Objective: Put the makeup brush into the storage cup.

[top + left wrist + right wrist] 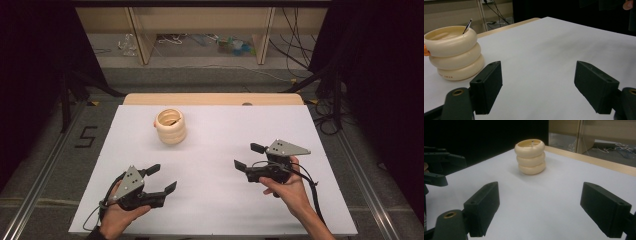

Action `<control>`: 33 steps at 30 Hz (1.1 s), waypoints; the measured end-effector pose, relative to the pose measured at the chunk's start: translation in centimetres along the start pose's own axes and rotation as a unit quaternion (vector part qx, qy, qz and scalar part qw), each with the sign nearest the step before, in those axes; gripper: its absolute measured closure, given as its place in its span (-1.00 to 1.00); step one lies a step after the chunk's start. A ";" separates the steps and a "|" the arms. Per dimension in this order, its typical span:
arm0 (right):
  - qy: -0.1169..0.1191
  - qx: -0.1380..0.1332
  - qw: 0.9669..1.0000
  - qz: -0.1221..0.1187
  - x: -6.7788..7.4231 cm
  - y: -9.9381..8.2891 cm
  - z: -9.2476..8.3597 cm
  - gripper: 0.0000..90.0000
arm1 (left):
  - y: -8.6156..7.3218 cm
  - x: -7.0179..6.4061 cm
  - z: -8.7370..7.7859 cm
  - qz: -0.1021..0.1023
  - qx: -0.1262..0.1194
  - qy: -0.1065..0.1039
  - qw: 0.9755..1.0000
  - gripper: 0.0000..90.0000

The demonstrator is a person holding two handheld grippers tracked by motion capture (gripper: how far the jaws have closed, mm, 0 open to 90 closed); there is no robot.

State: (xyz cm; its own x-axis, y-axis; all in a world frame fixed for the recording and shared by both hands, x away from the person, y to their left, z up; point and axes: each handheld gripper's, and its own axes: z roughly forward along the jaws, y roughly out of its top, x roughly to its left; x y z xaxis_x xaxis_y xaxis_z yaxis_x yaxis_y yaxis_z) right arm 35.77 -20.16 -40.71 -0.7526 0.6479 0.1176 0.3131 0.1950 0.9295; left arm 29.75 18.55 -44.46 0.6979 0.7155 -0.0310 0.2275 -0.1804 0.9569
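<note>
Light: soft, even, from above; my white table [220, 150] is bright, surroundings dark | Shadows: faint, under my left gripper [162, 181] and the cream ring stack [170, 126] | Quality: slightly soft, grainy; no glare | Focus: near jaws blurred in both gripper views

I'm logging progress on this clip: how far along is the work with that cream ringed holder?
Nothing looks done yet. The cream ringed holder stands upright on the white table with a thin stick inside it, untouched. Both the left gripper and right gripper are open, empty and apart from it. Reaching and grasping are left.
</note>
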 end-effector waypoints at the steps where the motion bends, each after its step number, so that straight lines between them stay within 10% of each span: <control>1: 0.001 -0.005 1.000 0.003 0.1 -0.1 0.0 -0.63 | 0.0 0.0 0.0 0.000 0.000 0.000 1.000 -0.50; 33: -0.002 -0.002 1.000 -0.002 0.7 -2.4 -2.2 -0.63 | 0.0 0.1 0.0 0.003 0.000 0.001 1.000 -0.49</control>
State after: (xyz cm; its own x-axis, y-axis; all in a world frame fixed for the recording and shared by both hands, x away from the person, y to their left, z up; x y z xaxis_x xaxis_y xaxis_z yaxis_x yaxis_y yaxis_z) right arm 33.17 -21.80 -42.09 -0.7510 0.6507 0.1117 0.3077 0.1953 0.9312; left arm 29.80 18.65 -44.45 0.6984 0.7153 -0.0245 0.2236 -0.1856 0.9568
